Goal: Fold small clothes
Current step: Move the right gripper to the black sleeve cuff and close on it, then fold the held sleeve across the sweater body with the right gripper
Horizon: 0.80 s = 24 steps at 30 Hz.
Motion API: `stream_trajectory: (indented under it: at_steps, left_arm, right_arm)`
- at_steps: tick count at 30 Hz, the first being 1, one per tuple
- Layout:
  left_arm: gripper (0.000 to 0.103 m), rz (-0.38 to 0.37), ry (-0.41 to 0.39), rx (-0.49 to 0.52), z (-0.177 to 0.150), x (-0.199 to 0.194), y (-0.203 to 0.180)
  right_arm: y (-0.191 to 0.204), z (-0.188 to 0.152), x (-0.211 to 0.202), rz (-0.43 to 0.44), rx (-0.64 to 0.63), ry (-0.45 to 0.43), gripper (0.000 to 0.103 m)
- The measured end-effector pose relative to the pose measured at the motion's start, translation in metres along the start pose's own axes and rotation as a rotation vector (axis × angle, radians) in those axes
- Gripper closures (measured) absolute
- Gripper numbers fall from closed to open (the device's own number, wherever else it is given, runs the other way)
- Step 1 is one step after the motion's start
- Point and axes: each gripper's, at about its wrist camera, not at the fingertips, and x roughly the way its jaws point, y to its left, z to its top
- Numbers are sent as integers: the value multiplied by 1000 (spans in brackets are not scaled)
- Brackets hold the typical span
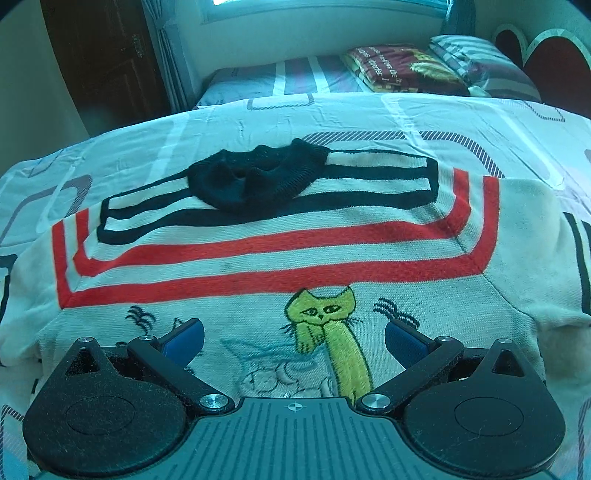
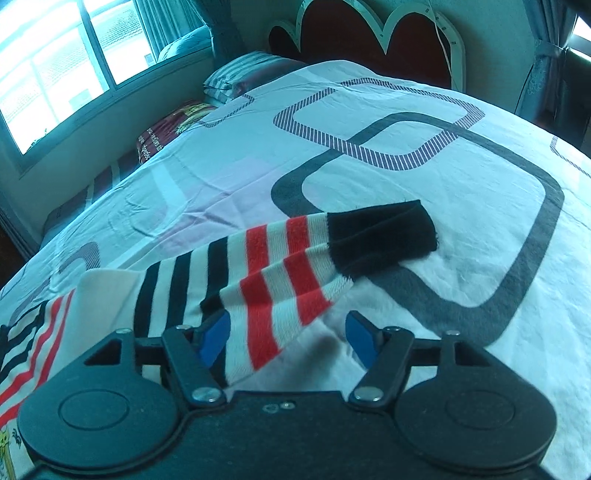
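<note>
A small white knit sweater [image 1: 258, 266] lies flat on the bed, with red and black stripes, a black collar [image 1: 255, 177] and a yellow cat design [image 1: 332, 325]. My left gripper [image 1: 293, 336] is open and empty, low over the sweater's chest. In the right wrist view the sweater's striped sleeve [image 2: 266, 266] stretches out to the right and ends in a black cuff [image 2: 380, 236]. My right gripper [image 2: 288, 336] is open, its jaws on either side of the sleeve's near edge, not closed on it.
The bed sheet [image 2: 406, 177] is white with grey rounded-square patterns. A lower bed behind holds a folded red blanket [image 1: 399, 68] and a striped pillow [image 1: 476, 59]. A dark headboard [image 2: 369, 33] and a window [image 2: 55, 66] stand beyond.
</note>
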Motion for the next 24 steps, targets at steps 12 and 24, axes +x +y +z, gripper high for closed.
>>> stream_trajectory:
  at_steps: [12, 24]
  left_arm:
    - [0, -10, 37, -27, 13, 20, -5]
    - [0, 0, 34, -14, 15, 21, -6]
  right_arm:
    - [4, 9, 23, -25, -50, -8, 50]
    - [-2, 14, 18, -15, -40, -53, 90]
